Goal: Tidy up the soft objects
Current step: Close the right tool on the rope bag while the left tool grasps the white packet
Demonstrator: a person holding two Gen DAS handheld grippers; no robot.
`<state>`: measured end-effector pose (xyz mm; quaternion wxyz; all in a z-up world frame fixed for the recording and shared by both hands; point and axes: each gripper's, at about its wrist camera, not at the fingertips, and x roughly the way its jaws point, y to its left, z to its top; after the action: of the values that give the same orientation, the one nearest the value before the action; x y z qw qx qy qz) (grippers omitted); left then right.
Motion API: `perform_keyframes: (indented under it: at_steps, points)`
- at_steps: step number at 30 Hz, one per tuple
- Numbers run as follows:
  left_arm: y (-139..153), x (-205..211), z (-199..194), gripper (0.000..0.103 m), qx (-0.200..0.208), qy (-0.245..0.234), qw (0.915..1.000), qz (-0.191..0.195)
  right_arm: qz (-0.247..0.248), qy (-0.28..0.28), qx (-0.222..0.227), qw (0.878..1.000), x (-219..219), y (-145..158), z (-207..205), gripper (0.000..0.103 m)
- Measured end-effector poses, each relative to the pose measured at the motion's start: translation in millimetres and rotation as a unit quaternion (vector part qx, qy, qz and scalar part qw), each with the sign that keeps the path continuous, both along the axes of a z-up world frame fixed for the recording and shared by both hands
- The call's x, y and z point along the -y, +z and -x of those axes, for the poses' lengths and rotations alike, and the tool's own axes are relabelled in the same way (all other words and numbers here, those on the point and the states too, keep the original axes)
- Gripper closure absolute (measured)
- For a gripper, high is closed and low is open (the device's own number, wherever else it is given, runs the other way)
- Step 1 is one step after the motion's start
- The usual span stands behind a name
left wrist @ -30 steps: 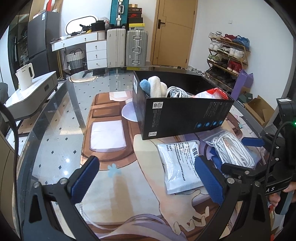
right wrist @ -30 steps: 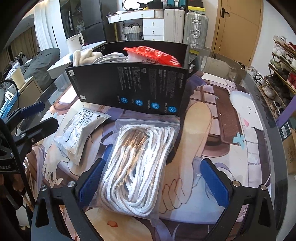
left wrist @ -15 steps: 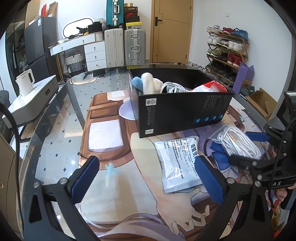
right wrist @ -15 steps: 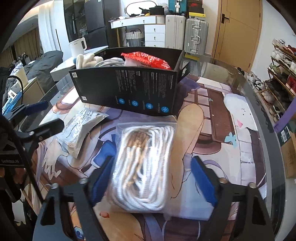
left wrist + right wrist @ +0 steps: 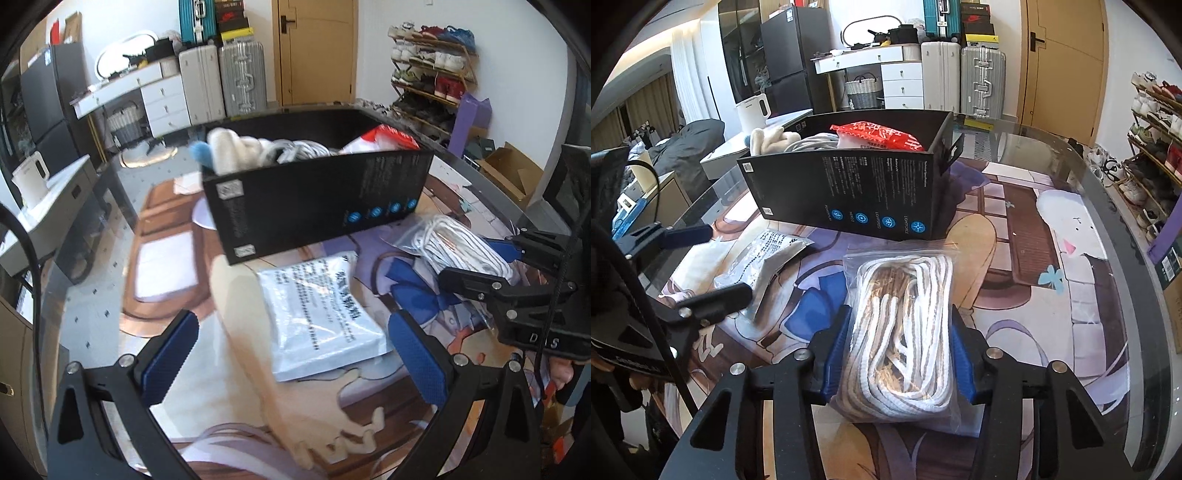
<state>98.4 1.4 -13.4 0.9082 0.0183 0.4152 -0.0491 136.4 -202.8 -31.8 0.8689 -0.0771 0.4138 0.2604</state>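
White rope bag [image 5: 905, 332] squeezed between right tongs [image 5: 897, 354].

Rope bag [image 5: 905, 328] before box [image 5: 849, 188]; flat packet [image 5: 764, 258] to its left.

The black box [image 5: 871, 188] carries white words beside four blue round icons; "LIGHTFORCE" and possibly "HERO" can be made out. The right gripper [image 5: 476, 258] body shows the letters "D A S". The flat white packet [image 5: 321, 314] bears small print, unreadable.
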Motion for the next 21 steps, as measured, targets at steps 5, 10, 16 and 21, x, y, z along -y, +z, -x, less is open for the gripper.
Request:
perform_keyframes:
  at_steps: [5,10,16,21]
  points:
    - [-4,4,-12,0.0,-0.021,0.013,0.9996,0.016,-0.003,0.0,-0.001,1.0,0,0,0,0.054]
    - [-10,5,-20,0.014,-0.037,0.026,0.9989,0.014,-0.003,0.001,-0.001,1.0,0,0,1,0.054]
    - [-7,6,-17,0.049,-0.02,0.015,0.9997,0.006,0.0,0.001,0.0,1.0,-1,1,2,0.054]
    - [-5,1,-10,0.057,-0.017,0.0,0.9996,0.022,0.003,0.001,0.002,1.0,-2,1,2,0.054]
